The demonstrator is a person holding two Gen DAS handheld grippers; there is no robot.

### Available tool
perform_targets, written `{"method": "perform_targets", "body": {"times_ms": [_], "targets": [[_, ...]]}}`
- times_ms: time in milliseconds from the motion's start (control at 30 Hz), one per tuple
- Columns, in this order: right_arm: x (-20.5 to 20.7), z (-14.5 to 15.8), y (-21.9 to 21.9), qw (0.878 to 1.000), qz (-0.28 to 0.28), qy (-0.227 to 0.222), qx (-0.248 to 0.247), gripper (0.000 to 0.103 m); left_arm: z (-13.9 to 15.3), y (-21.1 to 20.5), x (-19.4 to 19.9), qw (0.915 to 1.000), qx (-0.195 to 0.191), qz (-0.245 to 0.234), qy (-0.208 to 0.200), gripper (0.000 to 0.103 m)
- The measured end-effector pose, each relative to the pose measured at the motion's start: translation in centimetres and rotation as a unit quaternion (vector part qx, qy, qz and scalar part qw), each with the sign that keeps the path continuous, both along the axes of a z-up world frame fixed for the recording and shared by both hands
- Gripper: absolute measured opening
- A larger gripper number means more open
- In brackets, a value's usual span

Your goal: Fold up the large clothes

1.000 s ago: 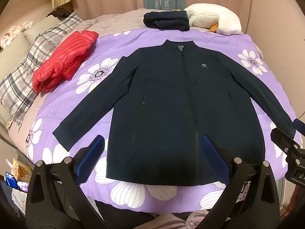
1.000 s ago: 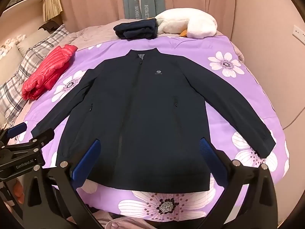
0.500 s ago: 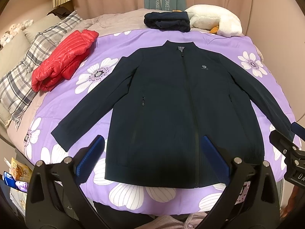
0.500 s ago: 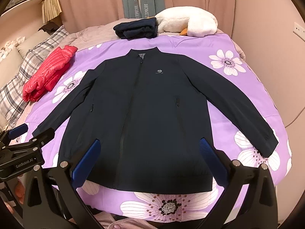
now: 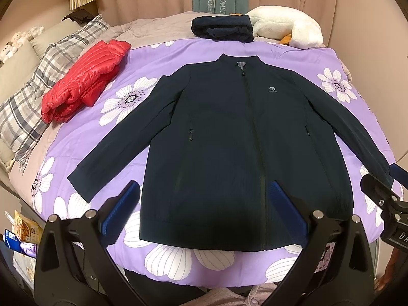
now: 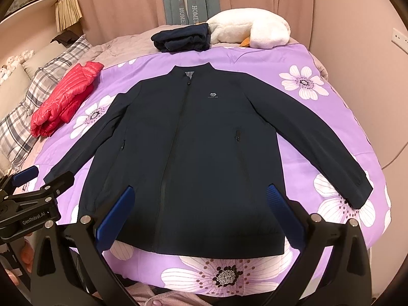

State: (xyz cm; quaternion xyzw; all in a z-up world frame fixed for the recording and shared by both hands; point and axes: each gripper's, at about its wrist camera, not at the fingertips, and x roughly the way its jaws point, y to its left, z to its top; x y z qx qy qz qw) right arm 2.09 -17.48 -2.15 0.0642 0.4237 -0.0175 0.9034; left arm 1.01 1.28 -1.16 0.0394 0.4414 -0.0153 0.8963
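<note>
Left tongs [image 5: 201, 213]: blue pads spread wide apart, gripping nothing, held above the jacket's hem at the near edge of the bed.
Right tongs [image 6: 199, 214]: also spread apart and empty, above the hem just right of the zipper; its tip shows at the right edge of the left wrist view.
Navy jacket [image 5: 239, 153]: lies flat, front up and zipped, in the middle of the bed, hem at the near edge, collar toward the far edge, both sleeves angled out toward the near corners.
Bedspread [image 5: 158, 53]: purple with white flowers, under the jacket.
Red puffer jacket [image 5: 84, 79]: bundled near the left edge of the bed, apart from the navy sleeve.
Plaid pillow [image 5: 28, 107]: beyond the left edge of the bedspread.
Folded dark garment [image 5: 221, 28]: at the far edge, just beside a white plush goose [image 5: 288, 29].
</note>
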Motion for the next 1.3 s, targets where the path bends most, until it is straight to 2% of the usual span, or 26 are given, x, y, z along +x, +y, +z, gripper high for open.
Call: {"method": "perform_targets", "body": {"times_ms": [1300], "targets": [[0.0, 0.5, -1.4, 1.0, -0.013, 0.0, 0.001, 0.102, -0.2, -1.2, 0.1, 0.9998, 0.015, -0.009, 0.006, 0.101]]}}
